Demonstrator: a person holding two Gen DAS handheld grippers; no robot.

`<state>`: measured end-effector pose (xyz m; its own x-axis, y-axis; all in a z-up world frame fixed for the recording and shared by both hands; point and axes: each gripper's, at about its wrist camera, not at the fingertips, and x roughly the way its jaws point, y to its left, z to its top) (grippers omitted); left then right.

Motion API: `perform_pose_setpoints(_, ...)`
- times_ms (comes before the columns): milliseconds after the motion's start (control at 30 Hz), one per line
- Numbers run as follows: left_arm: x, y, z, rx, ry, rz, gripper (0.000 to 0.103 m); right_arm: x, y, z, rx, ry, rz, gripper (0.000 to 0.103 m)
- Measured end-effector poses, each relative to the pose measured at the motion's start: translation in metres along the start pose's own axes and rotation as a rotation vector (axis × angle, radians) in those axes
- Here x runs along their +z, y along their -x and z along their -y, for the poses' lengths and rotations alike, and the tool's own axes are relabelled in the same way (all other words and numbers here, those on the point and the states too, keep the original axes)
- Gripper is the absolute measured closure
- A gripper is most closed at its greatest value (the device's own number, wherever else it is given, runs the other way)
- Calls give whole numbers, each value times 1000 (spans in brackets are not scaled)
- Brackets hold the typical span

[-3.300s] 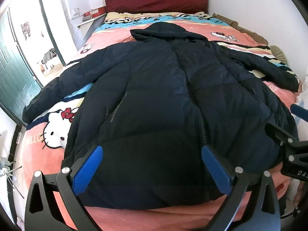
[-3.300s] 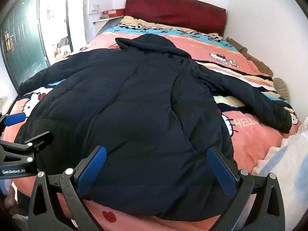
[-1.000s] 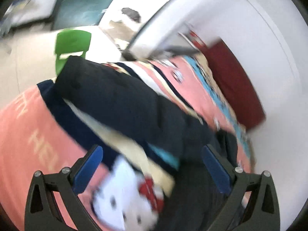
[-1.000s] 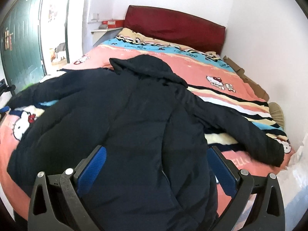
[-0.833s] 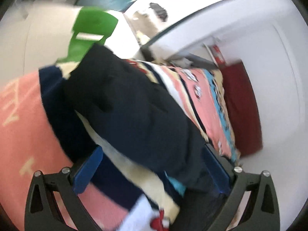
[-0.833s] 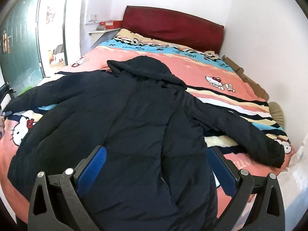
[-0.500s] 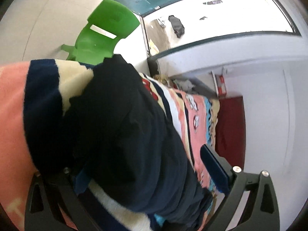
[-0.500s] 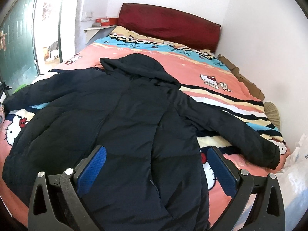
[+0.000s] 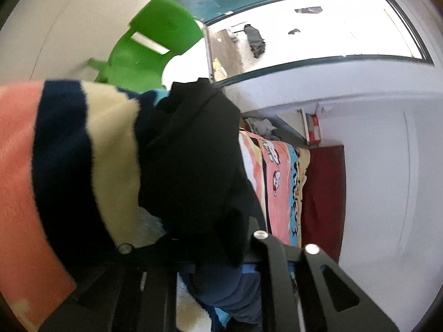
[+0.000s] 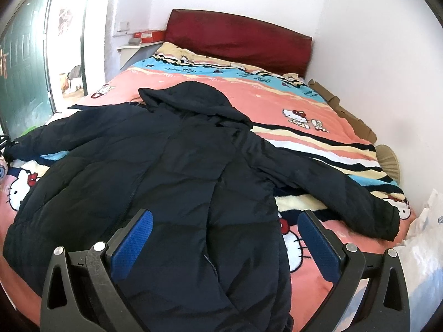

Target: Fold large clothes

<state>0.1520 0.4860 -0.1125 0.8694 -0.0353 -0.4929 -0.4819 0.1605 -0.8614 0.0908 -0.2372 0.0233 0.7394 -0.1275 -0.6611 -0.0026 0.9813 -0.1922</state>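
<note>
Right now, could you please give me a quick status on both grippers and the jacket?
Left gripper shut on sleeve cuff. Right gripper open, over hem, holding nothing. Dark hooded puffer jacket spread flat, unfolded, on bed. Nothing in the way.

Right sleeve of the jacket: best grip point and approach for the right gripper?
Take the right sleeve at its cuff, coming from the foot of the bed. It lies flat, stretched outward, its end free on the blanket. The right gripper hovers open.
</note>
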Motion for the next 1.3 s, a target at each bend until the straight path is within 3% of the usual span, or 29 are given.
perform_pose_setpoints(167, -16, 14, 57, -53, -184, -10, 92, 1, 6, 5, -5, 5, 27, 1)
perform_pose_setpoints(367, -73, 28, 167, -227, -431, -83, 93, 9, 12, 17, -10, -8, 86, 1)
perform_pose_setpoints(500, -146, 26, 247, -349, -634, -184, 93, 13, 19, 27, -15, -30, 125, 1)
perform_pose_setpoints(700, -288, -3, 315, -406, -898, -388, 93, 17, 30, 53, -38, -79, 175, 1)
perform_pose_setpoints(800, -372, -29, 321, -381, -1004, -515, 93, 20, 37, 68, -56, -106, 202, 1)
perform_pose_setpoints(967, -481, -73, 288, -268, -1156, -688, 93, 21, 44, 89, -84, -141, 226, 1)
perform_pose_setpoints(1167, -554, -116, 217, -113, -1306, -816, 93, 16, 32, 101, -83, -169, 204, 1)
perform_pose_setpoints(1300, -584, -119, 183, -48, -1433, -839, 92, 13, 22, 101, -80, -170, 183, 1)
